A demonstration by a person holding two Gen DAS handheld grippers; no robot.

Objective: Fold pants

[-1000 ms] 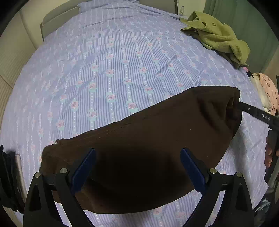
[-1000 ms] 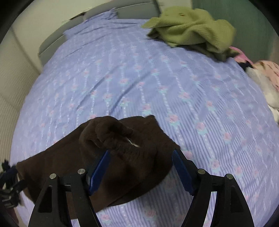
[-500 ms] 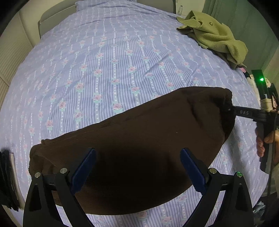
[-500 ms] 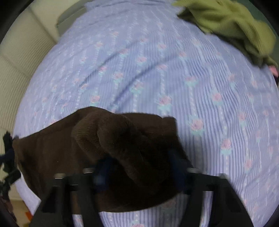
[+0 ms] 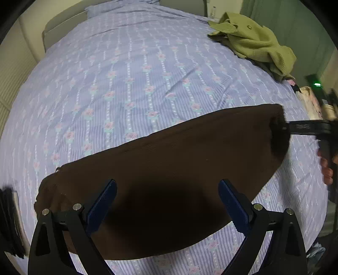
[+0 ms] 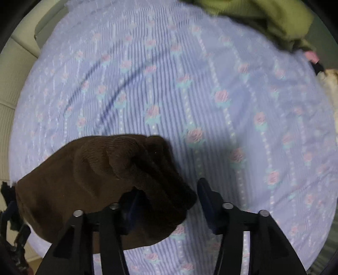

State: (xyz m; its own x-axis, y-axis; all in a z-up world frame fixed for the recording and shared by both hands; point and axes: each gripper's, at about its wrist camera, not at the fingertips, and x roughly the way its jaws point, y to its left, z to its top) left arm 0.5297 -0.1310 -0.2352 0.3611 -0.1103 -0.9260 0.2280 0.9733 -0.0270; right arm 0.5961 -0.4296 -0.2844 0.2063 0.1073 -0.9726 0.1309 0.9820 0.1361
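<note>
Brown pants point(image 5: 169, 173) lie folded in a long band across the lilac flowered bed sheet point(image 5: 126, 74). My left gripper point(image 5: 166, 203) hovers open over the band's near left part, pads wide apart and nothing pinched. In the right wrist view, the pants' bunched end point(image 6: 126, 169) rises in a lump between the fingers of my right gripper point(image 6: 169, 198). Its jaws are opening: the lump leans over the left pad and a thin gap shows at the right pad. From the left wrist view, the right gripper point(image 5: 304, 127) reaches in at the pants' right end, held by a hand point(image 5: 327, 169).
A green garment point(image 5: 253, 42) is heaped at the far right of the bed, also at the top of the right wrist view point(image 6: 264, 17). Pink-patterned fabric point(image 5: 310, 101) lies at the right edge. A dark object point(image 5: 10, 222) sits off the left edge.
The right gripper narrowed around the bunched end, then widened again while tipping further downward. The pants' right end shifted slightly. The left gripper stayed open over the pants.
</note>
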